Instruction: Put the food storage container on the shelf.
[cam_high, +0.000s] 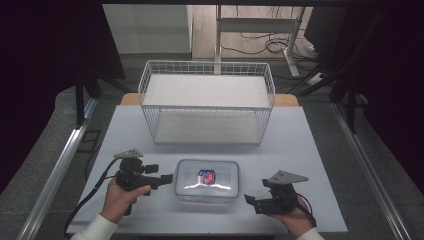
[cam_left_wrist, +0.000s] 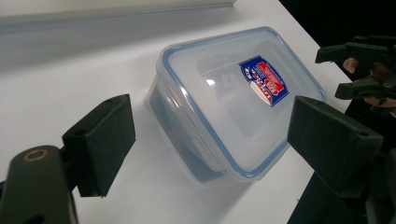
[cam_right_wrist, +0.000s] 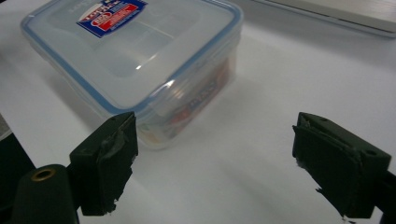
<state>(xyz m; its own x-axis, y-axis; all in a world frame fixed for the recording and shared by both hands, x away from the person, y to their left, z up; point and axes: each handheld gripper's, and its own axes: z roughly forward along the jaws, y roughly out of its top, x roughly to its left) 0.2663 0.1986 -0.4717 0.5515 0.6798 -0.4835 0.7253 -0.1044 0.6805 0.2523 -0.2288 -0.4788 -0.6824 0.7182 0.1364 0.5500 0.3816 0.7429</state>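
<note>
A clear plastic food box (cam_high: 207, 180) with a blue-sealed lid and a red and blue sticker sits near the front middle of the white table. My left gripper (cam_high: 162, 175) stands just left of it, jaws open. In the left gripper view, the box (cam_left_wrist: 233, 102) lies ahead between the spread jaws of the left gripper (cam_left_wrist: 215, 140), untouched. My right gripper (cam_high: 254, 202) rests to the box's right, open. In the right gripper view, the right gripper (cam_right_wrist: 219, 163) points past the box's near corner (cam_right_wrist: 135, 56), with nothing between its jaws.
A white wire basket (cam_high: 207, 64) with two tiers stands at the back middle of the table (cam_high: 300, 150). Metal rails run along both sides of the table. Desk legs and cables lie on the floor behind.
</note>
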